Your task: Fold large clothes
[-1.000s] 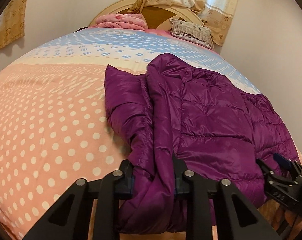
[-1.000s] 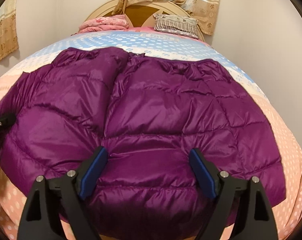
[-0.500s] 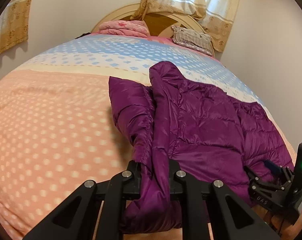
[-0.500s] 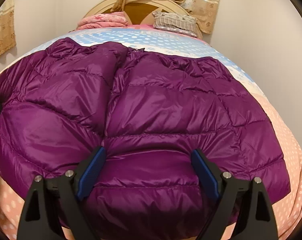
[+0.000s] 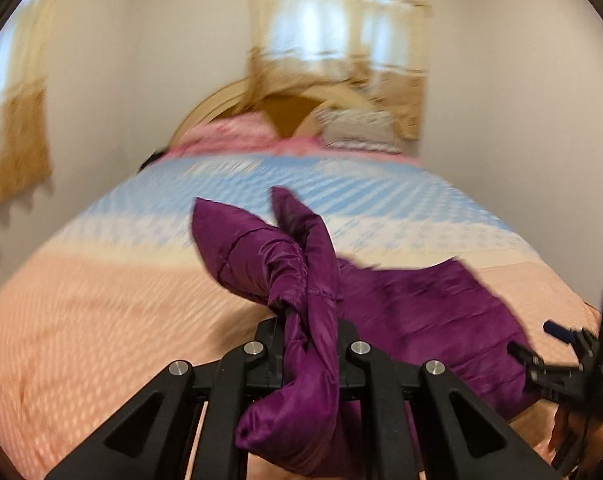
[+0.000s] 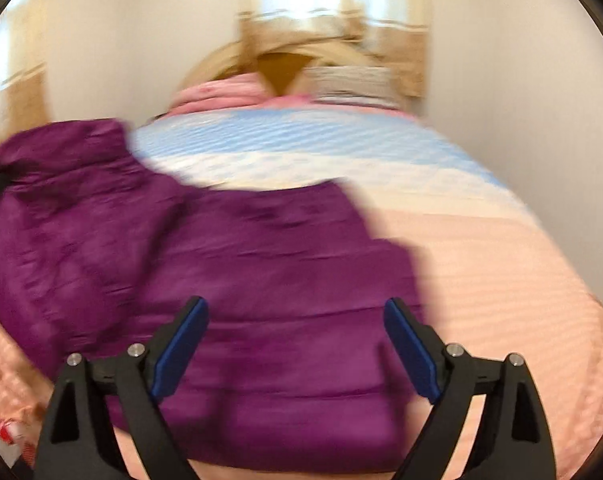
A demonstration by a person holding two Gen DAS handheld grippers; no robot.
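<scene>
A purple puffer jacket lies on the bed, near its front edge. My left gripper is shut on a bunched edge of the jacket and holds it lifted above the bedspread. My right gripper is open, its blue-padded fingers spread over the jacket's near hem without gripping it. The right gripper also shows at the right edge of the left wrist view. Both views are motion-blurred.
The bedspread is peach with white dots in front and blue and white further back. A folded pink blanket and a striped pillow lie by the headboard. Walls stand close on both sides, and a curtain hangs behind the bed.
My left gripper has lifted the held jacket edge up and pulled back, so the jacket's left side rises off the bed. The right gripper has stayed open and drawn back and upward too.
</scene>
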